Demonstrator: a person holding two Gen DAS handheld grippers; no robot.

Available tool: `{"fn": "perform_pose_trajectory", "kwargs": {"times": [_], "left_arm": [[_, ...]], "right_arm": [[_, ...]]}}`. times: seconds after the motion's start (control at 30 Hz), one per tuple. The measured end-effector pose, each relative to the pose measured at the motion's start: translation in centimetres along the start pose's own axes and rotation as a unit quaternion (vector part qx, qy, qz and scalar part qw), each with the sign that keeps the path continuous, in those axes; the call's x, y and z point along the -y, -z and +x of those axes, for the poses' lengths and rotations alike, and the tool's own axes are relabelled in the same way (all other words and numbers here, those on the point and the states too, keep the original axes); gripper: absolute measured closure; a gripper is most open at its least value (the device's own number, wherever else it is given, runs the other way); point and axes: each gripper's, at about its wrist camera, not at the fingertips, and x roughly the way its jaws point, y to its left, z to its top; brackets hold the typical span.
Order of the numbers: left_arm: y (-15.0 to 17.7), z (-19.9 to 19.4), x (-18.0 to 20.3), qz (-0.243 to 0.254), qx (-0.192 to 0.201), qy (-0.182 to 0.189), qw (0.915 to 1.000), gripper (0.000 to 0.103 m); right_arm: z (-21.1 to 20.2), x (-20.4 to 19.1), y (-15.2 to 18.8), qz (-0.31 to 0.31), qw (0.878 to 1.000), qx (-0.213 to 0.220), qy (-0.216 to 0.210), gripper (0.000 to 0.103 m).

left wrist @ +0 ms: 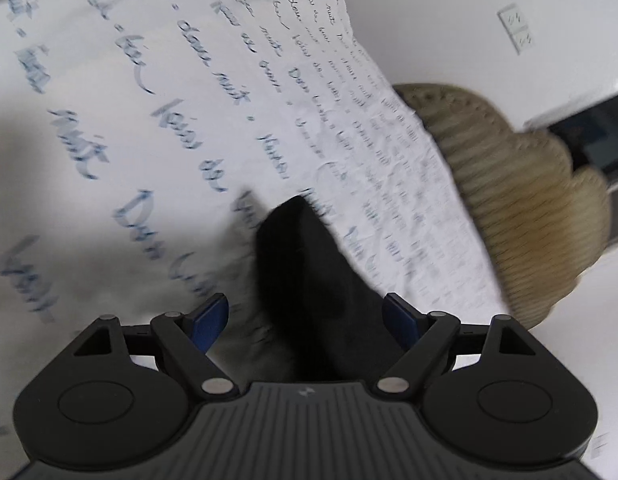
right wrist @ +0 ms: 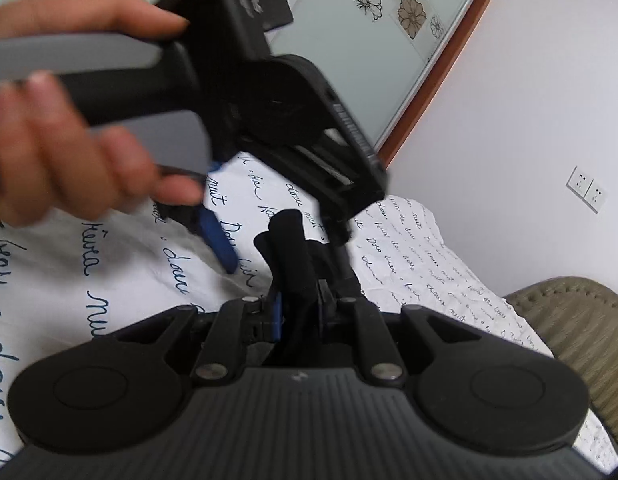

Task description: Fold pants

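The black pants (left wrist: 309, 280) show as a bunched dark fold between the blue pads of my left gripper (left wrist: 305, 320), whose jaws stand wide apart and do not touch the cloth. In the right wrist view my right gripper (right wrist: 299, 312) is shut on a roll of the black pants (right wrist: 287, 256), held above a white bedsheet (right wrist: 109, 264) printed with blue script. The left gripper body (right wrist: 277, 112) hangs just above and in front, held by a hand (right wrist: 69, 152), one blue finger (right wrist: 219, 240) showing open.
The white script-printed sheet (left wrist: 149, 100) covers the bed. A beige ribbed cushion (left wrist: 521, 184) lies past its right edge; it also shows in the right wrist view (right wrist: 581, 320). A white wall with sockets (left wrist: 517, 28) and a frosted glass door (right wrist: 349, 40) stand behind.
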Motion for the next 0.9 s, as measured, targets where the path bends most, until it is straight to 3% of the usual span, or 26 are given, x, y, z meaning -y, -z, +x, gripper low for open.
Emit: {"fn": "perform_pose_trajectory", "kwargs": {"times": [0.17, 0.2, 0.23, 0.27, 0.4, 0.47, 0.5, 0.53, 0.6, 0.7, 0.9], "left_arm": [[-0.7, 3.2, -0.4, -0.046, -0.04, 0.027, 0.9977, 0.02], [-0.7, 3.4, -0.6, -0.057, -0.037, 0.027, 0.9973, 0.03], [-0.7, 3.5, -0.7, -0.058, -0.035, 0.027, 0.9974, 0.067], [-0.7, 3.8, -0.5, -0.053, -0.038, 0.018, 0.9977, 0.077], [-0.6, 3.7, 0.3, -0.017, -0.028, -0.014, 0.9994, 0.083], [-0.4, 3.4, 1.0, 0.001, -0.02, -0.025, 0.9995, 0.084], [-0.4, 3.3, 1.6, 0.014, -0.015, -0.031, 0.9993, 0.085], [-0.2, 3.0, 2.1, 0.027, -0.01, -0.036, 0.9989, 0.085], [0.3, 2.3, 3.3, 0.059, 0.002, -0.047, 0.9972, 0.085], [1.0, 1.7, 5.0, 0.092, 0.018, -0.061, 0.9937, 0.085], [1.7, 0.0, 7.3, 0.096, 0.033, -0.053, 0.9934, 0.085]], "right_arm": [[-0.2, 0.5, 0.1, 0.009, 1.0, 0.003, 0.004, 0.088], [-0.2, 0.6, 0.1, 0.011, 1.0, 0.004, 0.005, 0.088], [-0.1, 0.6, 0.2, 0.013, 1.0, 0.005, 0.006, 0.088], [-0.2, 0.7, 0.2, 0.015, 1.0, 0.005, 0.008, 0.088], [0.0, 0.6, 0.4, 0.024, 1.0, -0.004, 0.003, 0.086], [-0.2, 0.3, 0.6, 0.011, 1.0, -0.02, 0.009, 0.056], [-0.8, -0.1, 0.9, -0.006, 0.999, -0.021, 0.025, 0.024], [-1.6, -0.5, 1.4, -0.026, 0.999, -0.017, 0.041, 0.01], [-2.8, -1.2, 2.5, -0.059, 0.996, -0.038, 0.055, 0.01], [-4.0, -1.1, 4.4, -0.033, 0.996, -0.073, 0.031, 0.011], [-4.3, -1.5, 5.6, -0.017, 0.995, -0.078, 0.06, 0.014]]}}
